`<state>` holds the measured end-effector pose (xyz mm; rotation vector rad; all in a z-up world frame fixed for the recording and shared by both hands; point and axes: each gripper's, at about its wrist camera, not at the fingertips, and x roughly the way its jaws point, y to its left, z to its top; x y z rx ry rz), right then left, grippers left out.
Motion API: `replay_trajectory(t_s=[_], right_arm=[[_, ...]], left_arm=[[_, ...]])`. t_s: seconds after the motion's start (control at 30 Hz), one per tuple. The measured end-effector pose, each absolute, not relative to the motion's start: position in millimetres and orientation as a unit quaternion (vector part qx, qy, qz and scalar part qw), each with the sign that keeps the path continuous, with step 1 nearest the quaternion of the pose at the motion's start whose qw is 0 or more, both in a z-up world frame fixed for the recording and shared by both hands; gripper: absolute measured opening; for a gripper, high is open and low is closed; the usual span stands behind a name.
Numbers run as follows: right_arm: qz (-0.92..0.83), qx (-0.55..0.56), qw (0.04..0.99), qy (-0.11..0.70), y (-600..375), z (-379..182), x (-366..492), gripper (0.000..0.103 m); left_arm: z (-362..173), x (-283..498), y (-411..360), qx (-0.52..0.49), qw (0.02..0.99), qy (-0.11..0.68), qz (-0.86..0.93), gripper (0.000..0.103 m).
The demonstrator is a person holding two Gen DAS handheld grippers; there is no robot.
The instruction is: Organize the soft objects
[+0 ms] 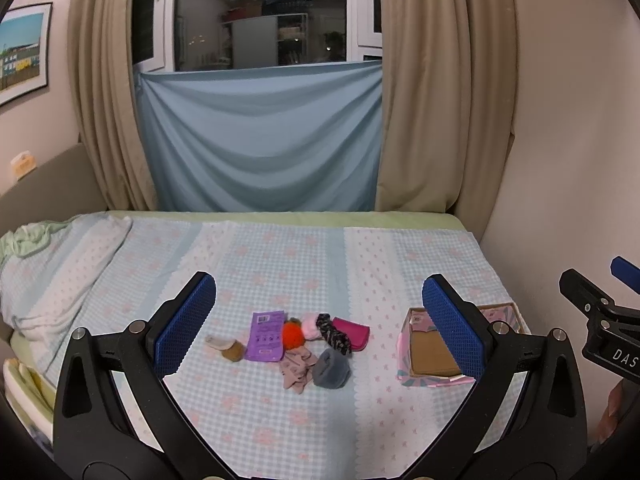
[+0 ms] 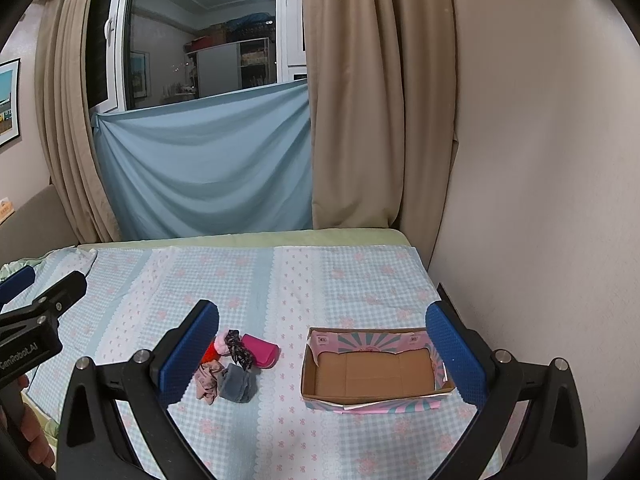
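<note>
Between the spread, empty blue pads of the left gripper (image 1: 318,322) lies the pile of soft objects (image 1: 304,346) on the bed (image 1: 280,256). The right gripper (image 2: 322,354) is likewise wide and empty, framing the empty box (image 2: 372,368) beside the pile. Nothing looks sorted yet; the next move calls for descending onto one item.

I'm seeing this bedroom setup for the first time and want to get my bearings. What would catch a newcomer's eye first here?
Probably the bright little pile in the middle of the checked bedspread: an orange pom-pom beside a purple packet, with a magenta pouch and a grey soft roll close by. To its right sits an open cardboard box, nothing in it. Both tools, left and right, hang open and hold nothing.
</note>
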<state>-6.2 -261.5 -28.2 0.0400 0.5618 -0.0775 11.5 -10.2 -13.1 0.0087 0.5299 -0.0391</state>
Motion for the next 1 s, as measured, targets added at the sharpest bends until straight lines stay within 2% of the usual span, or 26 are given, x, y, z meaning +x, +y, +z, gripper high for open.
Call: replay_trajectory(t_s=[0.27, 0.47, 0.77, 1.0], right_arm=[[-0.012, 0.017, 0.959, 0.284, -260.8, -32.9, 2.0, 0.103], [0.046, 0.008, 0.951, 0.306, -250.4, -62.4, 21.0, 0.103], [0.075, 0.055, 0.918, 0.386, -203.7, -137.9, 63.2, 0.103], [0.048, 0.092, 0.890, 0.443, -159.1, -217.8, 103.9, 0.103]], left_arm=[[-14.8, 11.8, 11.6, -0.014, 0.964, 0.265, 0.011, 0.103], [-49.7, 17.7, 33.8, -0.014, 0.951, 0.303, 0.051, 0.103], [-138.1, 82.5, 94.6, -0.025, 0.915, 0.402, 0.004, 0.102], [-234.6, 178.7, 145.2, -0.033, 0.883, 0.467, -0.042, 0.102]])
